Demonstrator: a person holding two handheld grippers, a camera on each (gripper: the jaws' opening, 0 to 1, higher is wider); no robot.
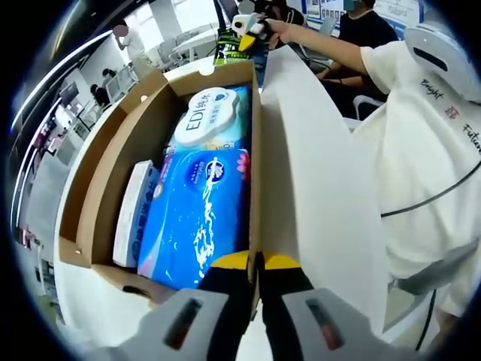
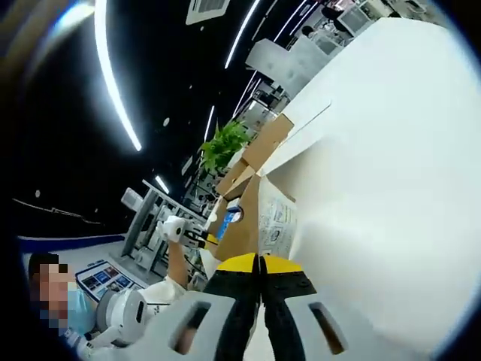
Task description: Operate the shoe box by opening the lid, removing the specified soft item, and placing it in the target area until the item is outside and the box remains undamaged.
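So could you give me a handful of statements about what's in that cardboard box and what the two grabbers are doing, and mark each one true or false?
1. The box is open. True.
2. A blue pack lies inside it. True.
3. The box holds shoes. False: it holds soft packs, among them a white pack beyond the blue one.
4. The left gripper has its jaws spread wide. False: they are shut on the box wall.
5. The right gripper has its jaws shut on a cardboard edge. True.
6. The blue pack is already out on the table. False: it is in the box.
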